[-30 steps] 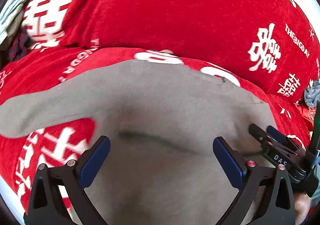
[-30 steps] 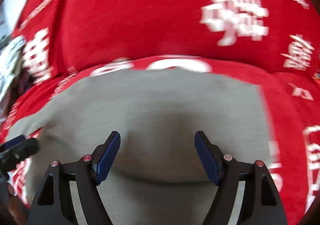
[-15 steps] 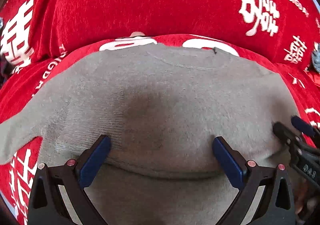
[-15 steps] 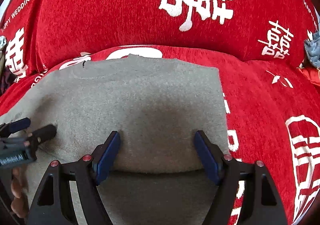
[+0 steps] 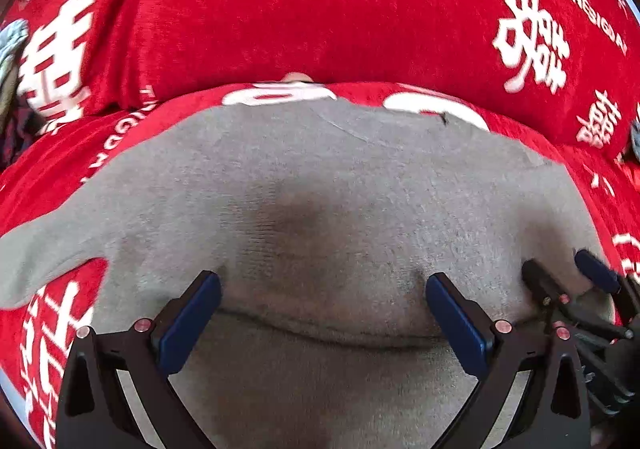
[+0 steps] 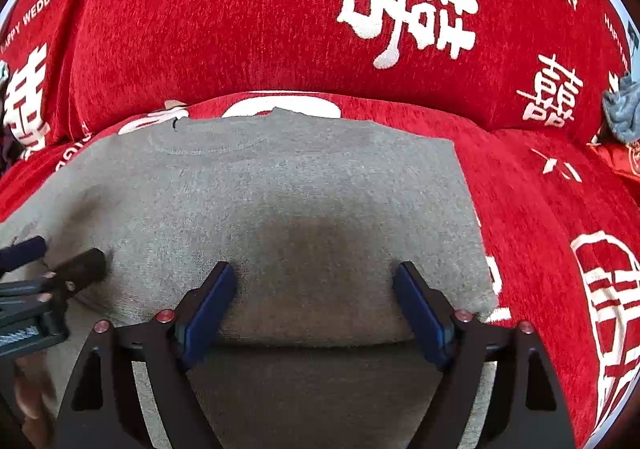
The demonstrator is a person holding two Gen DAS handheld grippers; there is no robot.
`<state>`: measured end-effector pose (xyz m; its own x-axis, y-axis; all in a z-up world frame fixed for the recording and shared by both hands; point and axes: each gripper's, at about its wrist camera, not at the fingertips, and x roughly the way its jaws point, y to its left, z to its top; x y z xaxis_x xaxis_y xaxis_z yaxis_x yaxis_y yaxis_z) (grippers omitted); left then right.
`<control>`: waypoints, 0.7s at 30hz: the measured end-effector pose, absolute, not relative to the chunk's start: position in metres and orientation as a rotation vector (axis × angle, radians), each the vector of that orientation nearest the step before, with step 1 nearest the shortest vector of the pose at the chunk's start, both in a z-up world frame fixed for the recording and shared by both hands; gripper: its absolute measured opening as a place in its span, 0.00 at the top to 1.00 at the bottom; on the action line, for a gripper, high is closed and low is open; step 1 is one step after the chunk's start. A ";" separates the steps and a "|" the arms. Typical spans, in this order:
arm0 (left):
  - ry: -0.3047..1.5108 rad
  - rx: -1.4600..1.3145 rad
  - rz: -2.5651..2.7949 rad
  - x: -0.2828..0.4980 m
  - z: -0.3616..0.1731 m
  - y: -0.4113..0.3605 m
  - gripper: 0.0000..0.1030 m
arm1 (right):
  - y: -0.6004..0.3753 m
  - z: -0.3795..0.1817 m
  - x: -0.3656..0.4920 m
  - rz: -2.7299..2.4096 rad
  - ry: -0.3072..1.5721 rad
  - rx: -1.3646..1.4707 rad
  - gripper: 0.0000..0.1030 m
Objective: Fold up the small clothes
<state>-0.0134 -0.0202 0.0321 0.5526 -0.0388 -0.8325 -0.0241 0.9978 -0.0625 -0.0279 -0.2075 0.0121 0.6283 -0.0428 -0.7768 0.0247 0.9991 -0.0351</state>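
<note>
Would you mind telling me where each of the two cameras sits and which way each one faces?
Left wrist: on the left gripper, looking forward along its open blue-padded fingers over the grey sweater on the red cover; the right gripper shows at the right edge.
Right wrist: on the right gripper, open, facing the same sweater; the left gripper shows at the left edge.
Shared: sweater, folded bottom edge, red cover, each other's gripper.

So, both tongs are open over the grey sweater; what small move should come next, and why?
Probably move the left tongs toward the sleeve that sticks out sideways over the red cover, to fold it in. The grey sweater already shows a straight edge on its other side.
</note>
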 end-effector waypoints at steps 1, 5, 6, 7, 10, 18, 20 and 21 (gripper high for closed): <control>0.968 -0.086 -0.005 -0.017 0.036 -0.018 0.00 | -0.207 0.012 -0.028 -0.039 0.889 -0.023 0.16; 0.929 -0.114 -0.001 -0.027 0.046 -0.011 0.00 | -0.208 0.012 -0.029 -0.039 0.884 -0.018 0.16; 0.923 -0.122 -0.002 -0.029 0.048 -0.009 0.00 | -0.208 0.012 -0.028 -0.040 0.883 -0.019 0.16; 0.918 -0.125 0.002 -0.031 0.049 -0.006 0.00 | -0.208 0.012 -0.028 -0.041 0.883 -0.022 0.16; 0.862 -0.123 0.074 -0.039 0.054 0.003 0.00 | -0.207 0.012 -0.029 -0.041 0.880 -0.021 0.16; 0.926 -0.146 0.126 -0.042 0.041 0.038 0.00 | -0.207 0.012 -0.029 -0.040 0.879 -0.020 0.16; 0.916 -0.169 0.182 -0.049 0.039 0.058 0.00 | -0.207 0.012 -0.029 -0.040 0.879 -0.021 0.16; 0.915 -0.186 0.204 -0.052 0.038 0.068 0.00 | -0.207 0.012 -0.029 -0.040 0.879 -0.021 0.16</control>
